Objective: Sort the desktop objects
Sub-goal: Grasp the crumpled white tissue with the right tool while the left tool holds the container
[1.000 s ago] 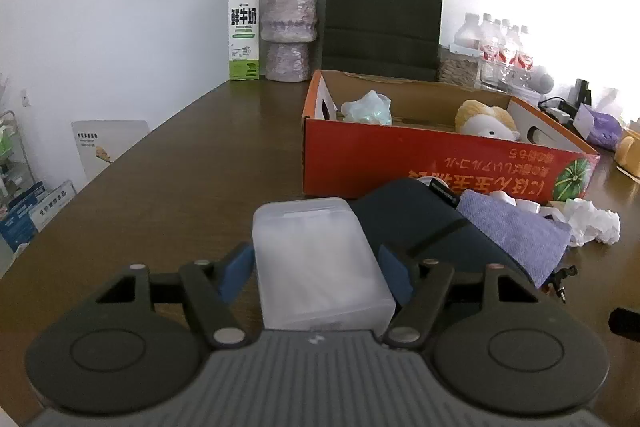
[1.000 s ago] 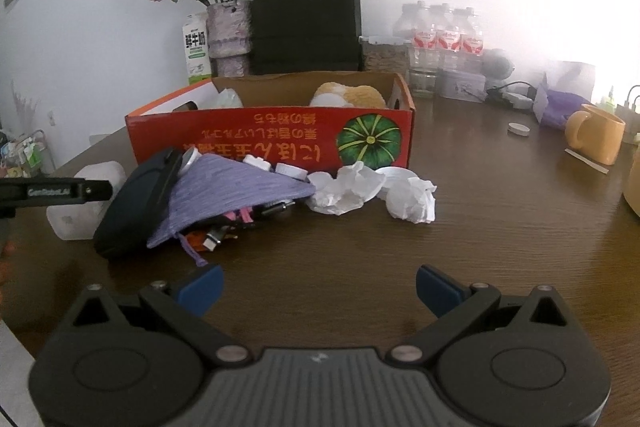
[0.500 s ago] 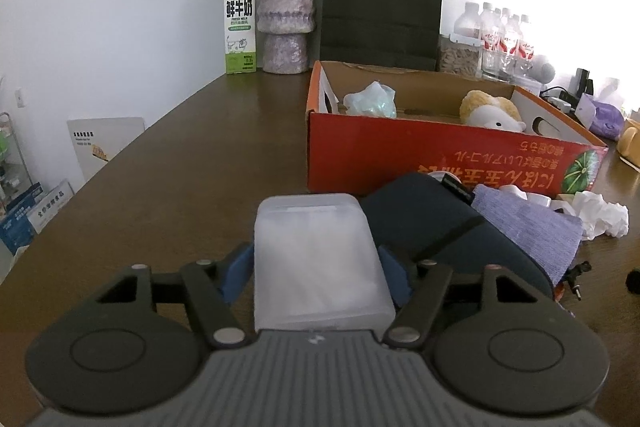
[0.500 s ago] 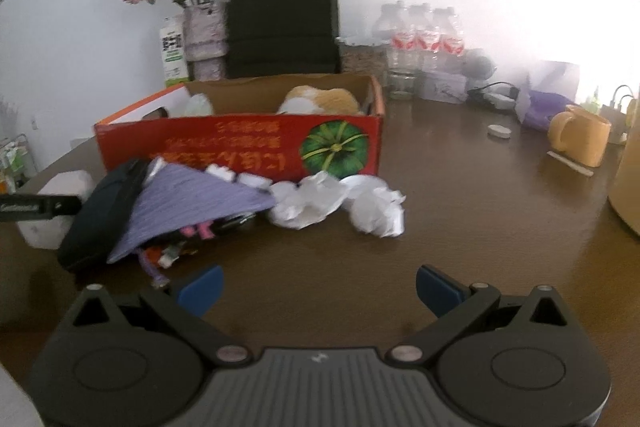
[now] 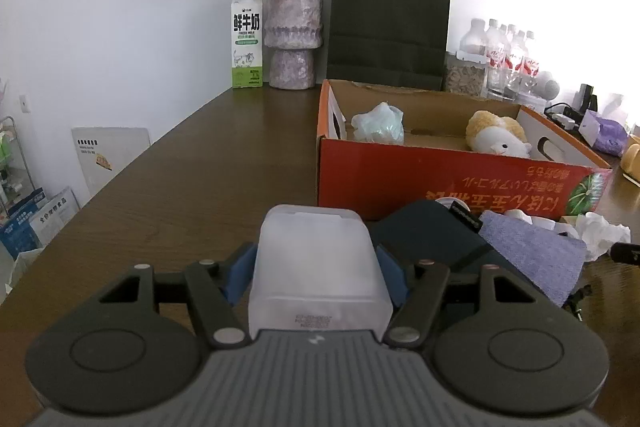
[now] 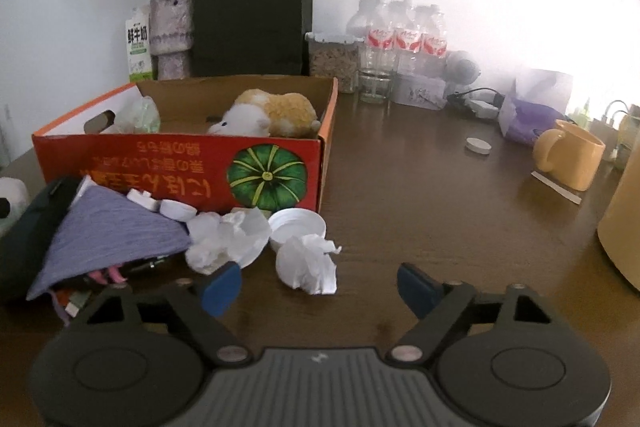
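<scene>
Left wrist view: the left gripper (image 5: 318,269) pinches a frosted plastic box (image 5: 318,267) between its blue pads, just short of the orange cardboard box (image 5: 440,179) — inside that lie a pale crumpled bag (image 5: 379,123) and a plush toy (image 5: 496,137).

Right wrist view: the right gripper (image 6: 320,285) has just been closing, its jaws spread with nothing gripped — a crumpled tissue (image 6: 306,263) sits just ahead, in front of the cardboard box.

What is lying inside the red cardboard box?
Inside the red cardboard box lie a plush toy and a crumpled pale green bag. The near wall hides the floor of the box, so more may lie there.
</scene>
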Demonstrator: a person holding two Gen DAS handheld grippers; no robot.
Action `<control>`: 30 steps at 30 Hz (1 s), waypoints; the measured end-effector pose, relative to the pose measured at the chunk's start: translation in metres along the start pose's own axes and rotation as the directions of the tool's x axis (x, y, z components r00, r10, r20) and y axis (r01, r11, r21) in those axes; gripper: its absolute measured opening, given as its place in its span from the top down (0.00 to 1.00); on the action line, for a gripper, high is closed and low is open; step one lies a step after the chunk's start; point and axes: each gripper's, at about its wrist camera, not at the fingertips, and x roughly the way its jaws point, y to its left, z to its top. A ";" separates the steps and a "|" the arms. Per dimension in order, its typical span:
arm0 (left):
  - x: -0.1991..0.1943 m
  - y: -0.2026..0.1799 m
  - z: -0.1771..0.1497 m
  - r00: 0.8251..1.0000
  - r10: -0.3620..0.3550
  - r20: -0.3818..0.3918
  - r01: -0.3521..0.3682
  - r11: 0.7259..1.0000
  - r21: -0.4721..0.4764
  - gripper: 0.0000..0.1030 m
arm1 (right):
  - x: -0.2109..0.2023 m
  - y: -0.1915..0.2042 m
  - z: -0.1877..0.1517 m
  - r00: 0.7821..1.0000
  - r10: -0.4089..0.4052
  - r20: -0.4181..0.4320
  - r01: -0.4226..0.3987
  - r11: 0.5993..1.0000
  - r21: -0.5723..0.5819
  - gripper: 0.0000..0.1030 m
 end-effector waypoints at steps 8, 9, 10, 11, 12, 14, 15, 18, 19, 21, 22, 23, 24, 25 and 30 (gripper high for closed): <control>0.004 0.000 -0.001 1.000 -0.006 -0.003 0.006 1.000 -0.002 0.35 | 0.014 -0.002 0.003 0.996 0.087 -0.033 -0.087 0.996 0.005 0.59; 0.004 0.000 -0.001 1.000 -0.007 -0.004 0.007 1.000 -0.003 0.35 | 0.014 -0.002 0.002 0.995 0.095 -0.033 -0.095 0.995 0.004 0.69; 0.004 -0.001 -0.001 1.000 -0.006 -0.003 0.006 1.000 -0.003 0.35 | 0.014 -0.001 0.002 0.994 0.100 -0.033 -0.100 0.995 0.002 0.75; 0.004 -0.001 -0.001 1.000 -0.007 -0.003 0.007 1.000 -0.003 0.35 | 0.013 -0.001 0.002 0.994 0.105 -0.030 -0.105 0.994 0.002 0.78; 0.004 -0.001 -0.002 1.000 -0.008 -0.003 0.008 1.000 -0.003 0.35 | 0.011 -0.001 0.001 0.994 0.106 -0.024 -0.106 0.994 0.002 0.78; 0.004 -0.002 -0.002 1.000 -0.009 -0.002 0.009 1.000 -0.003 0.35 | 0.007 0.000 0.000 0.994 0.112 -0.010 -0.112 0.994 0.003 0.79; 0.003 -0.001 -0.002 1.000 -0.009 0.000 0.009 1.000 -0.003 0.35 | 0.005 0.000 0.000 0.993 0.114 -0.005 -0.114 0.993 0.004 0.79; 0.000 -0.001 -0.002 1.000 -0.011 0.008 0.011 1.000 -0.009 0.35 | 0.001 -0.001 -0.001 0.994 0.112 0.004 -0.112 0.994 0.013 0.79; -0.002 -0.001 -0.001 1.000 -0.011 0.012 0.011 1.000 -0.009 0.35 | -0.001 -0.001 -0.001 0.994 0.112 0.007 -0.112 0.994 0.016 0.79; -0.005 -0.001 -0.001 1.000 -0.010 0.023 0.010 1.000 -0.008 0.35 | -0.005 -0.002 -0.002 0.994 0.112 0.016 -0.112 0.993 0.023 0.79; -0.007 -0.001 0.000 1.000 -0.011 0.028 0.012 1.000 -0.010 0.35 | -0.008 -0.003 -0.001 0.994 0.112 0.021 -0.112 0.993 0.025 0.79; -0.009 0.000 0.000 0.999 -0.013 0.031 0.013 1.000 -0.013 0.35 | -0.010 -0.003 -0.001 0.993 0.112 0.025 -0.113 0.993 0.025 0.79; -0.011 0.000 0.001 0.999 -0.013 0.037 0.014 1.000 -0.014 0.35 | -0.012 -0.003 -0.001 0.993 0.112 0.031 -0.113 0.993 0.025 0.79; -0.013 0.001 0.001 0.999 -0.012 0.042 0.013 1.000 -0.015 0.35 | -0.014 -0.003 0.000 0.993 0.111 0.035 -0.112 0.993 0.024 0.79; -0.024 0.003 0.005 0.997 -0.016 0.072 0.018 1.000 -0.021 0.35 | -0.026 -0.001 0.005 0.992 0.106 0.069 -0.108 0.994 0.017 0.79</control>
